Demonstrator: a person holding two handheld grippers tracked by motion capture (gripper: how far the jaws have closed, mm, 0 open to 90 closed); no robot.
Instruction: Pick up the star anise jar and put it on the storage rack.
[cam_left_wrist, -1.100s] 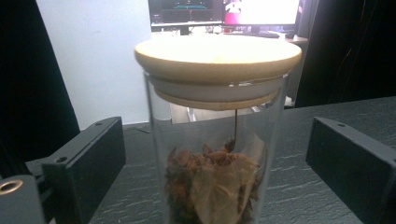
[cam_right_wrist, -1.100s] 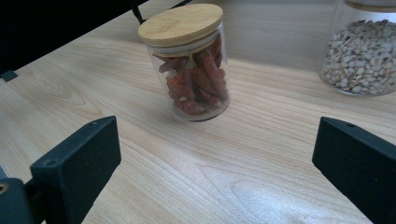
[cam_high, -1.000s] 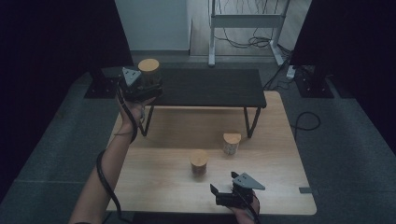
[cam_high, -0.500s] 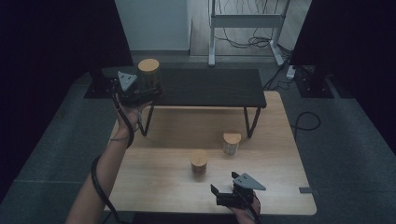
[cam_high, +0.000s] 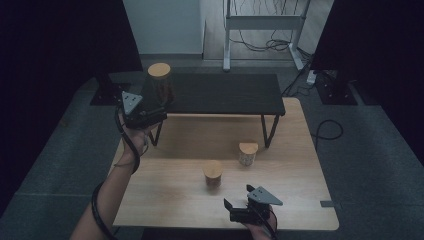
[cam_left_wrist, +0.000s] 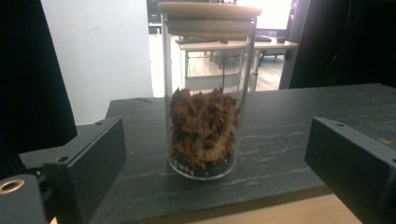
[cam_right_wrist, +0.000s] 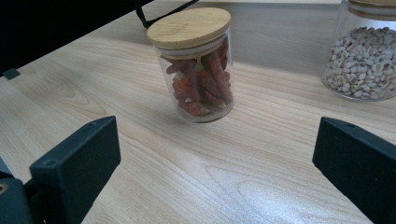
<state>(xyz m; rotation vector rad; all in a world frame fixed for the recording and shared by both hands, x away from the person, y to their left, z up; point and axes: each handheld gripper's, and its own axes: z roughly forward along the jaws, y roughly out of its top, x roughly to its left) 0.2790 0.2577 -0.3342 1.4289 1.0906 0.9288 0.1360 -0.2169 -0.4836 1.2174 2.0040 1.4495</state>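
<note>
At the frame's upper left, the left gripper (cam_high: 150, 112) is framing the tall jar (cam_left_wrist: 205, 93) on the black shelf (cam_left_wrist: 289, 121), jaws wide; the right gripper (cam_high: 240, 212) is facing the short jar (cam_right_wrist: 196, 65), jaws likewise wide, positioned to grasp.

no readable text, labels or numbers anywhere

1 jar (cam_high: 160, 82) on shelf (cam_high: 225, 92) (probably upright), 2 jars (cam_high: 213, 173) below.

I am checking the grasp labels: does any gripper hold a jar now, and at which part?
Nothing is held. The left gripper is open, its fingers apart from the tall jar. The right gripper is open before the short jar.
</note>
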